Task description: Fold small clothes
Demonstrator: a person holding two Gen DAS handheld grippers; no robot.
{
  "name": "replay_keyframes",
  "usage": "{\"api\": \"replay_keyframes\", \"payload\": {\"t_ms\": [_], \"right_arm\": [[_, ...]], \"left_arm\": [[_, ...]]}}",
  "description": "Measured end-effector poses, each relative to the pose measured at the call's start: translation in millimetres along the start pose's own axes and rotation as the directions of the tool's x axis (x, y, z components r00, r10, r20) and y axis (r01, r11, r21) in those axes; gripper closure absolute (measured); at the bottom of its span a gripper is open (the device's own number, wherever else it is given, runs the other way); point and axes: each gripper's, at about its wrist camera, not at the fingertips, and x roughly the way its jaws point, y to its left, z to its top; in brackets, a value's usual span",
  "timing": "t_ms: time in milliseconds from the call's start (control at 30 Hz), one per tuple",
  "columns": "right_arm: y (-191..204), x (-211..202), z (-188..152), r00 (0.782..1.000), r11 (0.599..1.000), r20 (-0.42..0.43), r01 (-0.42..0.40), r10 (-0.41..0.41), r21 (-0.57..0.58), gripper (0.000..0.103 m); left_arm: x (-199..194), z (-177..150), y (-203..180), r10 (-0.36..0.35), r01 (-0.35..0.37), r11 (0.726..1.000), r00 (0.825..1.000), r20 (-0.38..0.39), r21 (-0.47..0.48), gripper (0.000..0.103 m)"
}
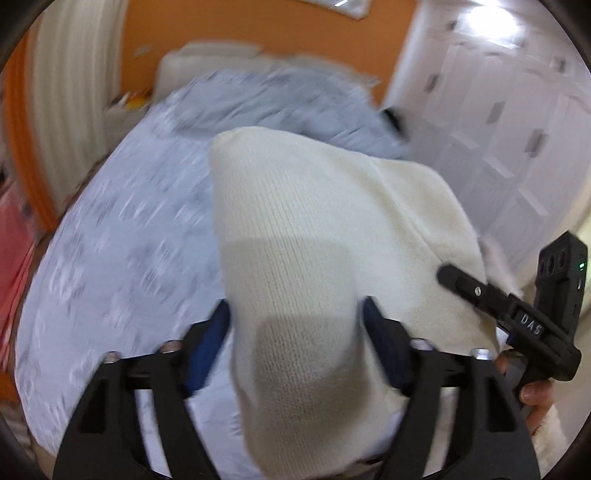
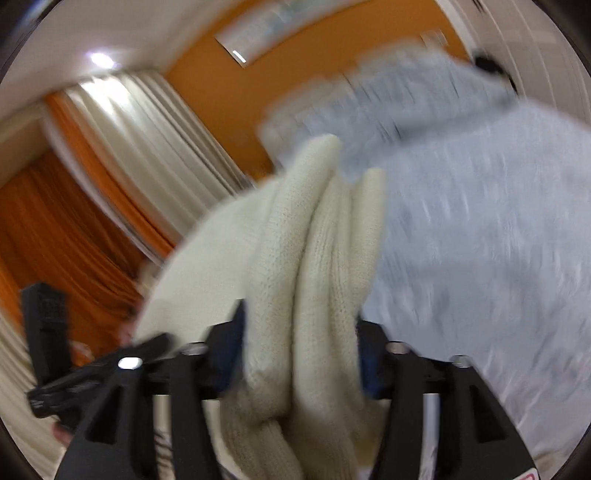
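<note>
A cream knitted garment [image 1: 317, 236] hangs in the air above a bed. My left gripper [image 1: 295, 314] is shut on its lower part, the knit bunched between the blue pads. In the left wrist view my right gripper [image 1: 458, 277] reaches in from the right and touches the garment's right edge. In the right wrist view the same garment [image 2: 314, 240] is gathered in several thick folds, and my right gripper [image 2: 299, 325] is shut on them. The left gripper's black body [image 2: 48, 332] shows at the lower left there.
A bed with a pale blue patterned sheet [image 1: 122, 236] lies below, with a rumpled grey-blue duvet [image 1: 280, 99] at its far end. An orange wall [image 1: 258, 26], cream curtains [image 2: 147, 129] and white wardrobe doors [image 1: 509, 147] surround it.
</note>
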Motion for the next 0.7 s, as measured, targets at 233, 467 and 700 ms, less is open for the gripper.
{"api": "replay_keyframes", "payload": {"t_ms": [233,467,700], "right_arm": [[-32,39,-90,0.972,0.991,-0.196,0.135,-0.131,0.008,0.057],[-6,66,-63,0.969,0.984,-0.183,0.151,-0.167,-0.098,0.066],[-30,119,-81,0.917,0.969,-0.315,0.220,-0.244,-0.111,0.068]], "left_arm": [[78,-120,101,0.089,-0.159,0.957,0.956,-0.279,-0.241,0.025],[93,-120,80,0.124,-0.178,0.968,0.953,-0.278,-0.175,0.023],[138,-145,73,0.246,-0.260,0.966,0.903,-0.353,0.007,0.022]]}}
